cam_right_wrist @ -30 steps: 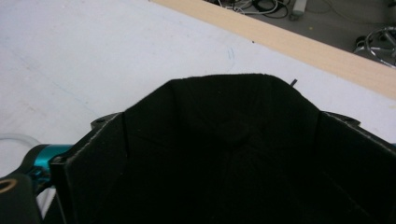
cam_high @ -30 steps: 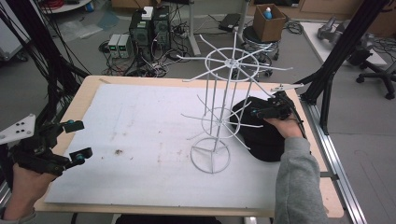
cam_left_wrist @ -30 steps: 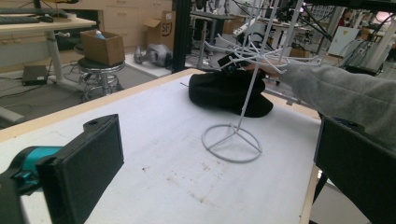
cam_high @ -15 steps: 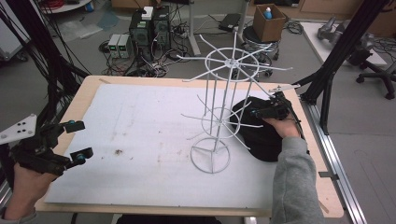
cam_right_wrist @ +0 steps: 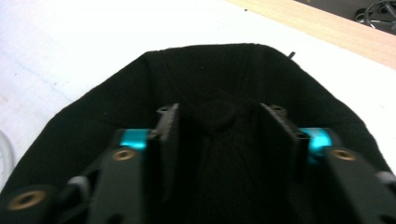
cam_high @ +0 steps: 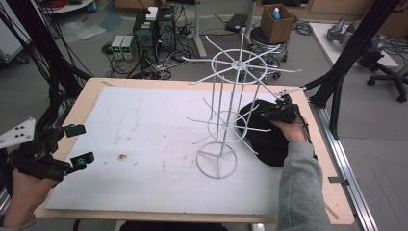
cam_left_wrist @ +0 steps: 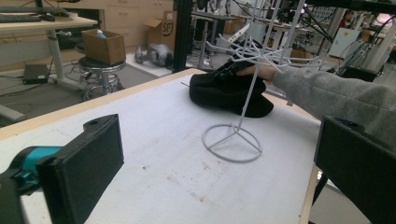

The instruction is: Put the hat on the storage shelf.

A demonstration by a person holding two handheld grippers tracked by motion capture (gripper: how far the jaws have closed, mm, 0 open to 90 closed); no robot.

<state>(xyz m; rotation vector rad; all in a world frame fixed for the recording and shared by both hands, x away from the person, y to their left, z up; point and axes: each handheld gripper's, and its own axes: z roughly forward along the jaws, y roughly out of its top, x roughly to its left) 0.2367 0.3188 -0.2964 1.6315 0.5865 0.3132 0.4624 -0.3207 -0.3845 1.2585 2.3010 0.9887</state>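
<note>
Black cap (cam_high: pixel 269 139) lay on the right side of the table, just beside the wire rack (cam_high: pixel 226 120), soft felt-like fabric, rounded crown with a button on top (cam_right_wrist: pixel 218 114). Right gripper (cam_high: pixel 279 115) sat on the crown, jaws apart and straddling the button, pads pressed into the fabric, nothing pinched yet. In the left gripper view the cap (cam_left_wrist: pixel 229 88) showed as a low dark mound behind the rack's stem, with a grey sleeve (cam_left_wrist: pixel 336 95) reaching across to it.

Rack was thin white wire: ring base (cam_high: pixel 217 160), straight stem, two tiers of spokes around hoops, top hoop (cam_high: pixel 239 62) widest. Base ring flat on the mat, close to the cap's edge.

Left gripper (cam_high: pixel 72 144) hovered at the left table edge, well apart from cap and rack, jaws wide open, holding nothing; teal fittings behind the black pads (cam_left_wrist: pixel 84 163).

Versus the earlier frames: no visible change, both grippers, cap and rack in the same spots.

Surface was a white foam-like mat (cam_high: pixel 144 144), scuffed with small brown specks, on a light wooden table (cam_high: pixel 86 98). Behind it: grey floor, tangled cables, computer boxes (cam_high: pixel 154 26), a cardboard box on a stool (cam_high: pixel 276 21), black frame posts (cam_high: pixel 346 57).
</note>
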